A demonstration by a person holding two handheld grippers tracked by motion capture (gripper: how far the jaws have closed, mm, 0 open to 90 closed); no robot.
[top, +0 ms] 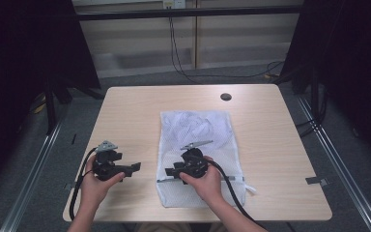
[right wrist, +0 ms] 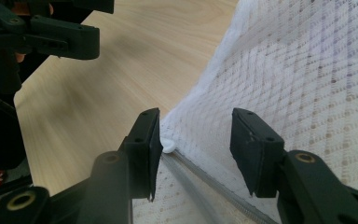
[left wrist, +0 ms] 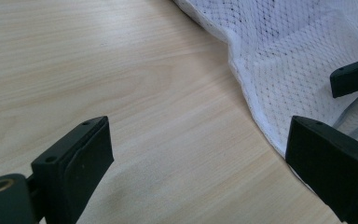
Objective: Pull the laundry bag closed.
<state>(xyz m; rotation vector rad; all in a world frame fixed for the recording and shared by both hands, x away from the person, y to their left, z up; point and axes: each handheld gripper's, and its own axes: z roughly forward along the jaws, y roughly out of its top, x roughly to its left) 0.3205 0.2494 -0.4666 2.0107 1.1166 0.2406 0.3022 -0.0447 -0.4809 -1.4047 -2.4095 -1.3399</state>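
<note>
1. White mesh bag (top: 200, 145): flat on the worktop (top: 270, 145), mid-width, its near end by the front edge. Fine netting, creased; a zip (right wrist: 200, 182) runs across the near end.
2. Right tool (top: 170, 173): black plastic, held in the right hand (top: 204, 182) over the bag's near left part, jaws pointing left. Jaws partly apart, astride the bag's corner at the zip end (right wrist: 168, 145); one pad is close against the white zip end, the grip not closed on anything.
3. Left tool (top: 136, 167): black, held in the left hand (top: 96, 186) over bare wood left of the bag, jaws pointing right toward it. Jaws wide apart, empty; one jaw overlaps the bag's edge (left wrist: 256, 107) in the left gripper view, contact not clear.
4. Worktop: pale wood grain, rounded corners, a dark round grommet (top: 225, 96) near the far edge.
5. Surroundings: black cables (top: 227, 191) trailing from both tools; dark curtains (top: 24, 48) either side.
</note>
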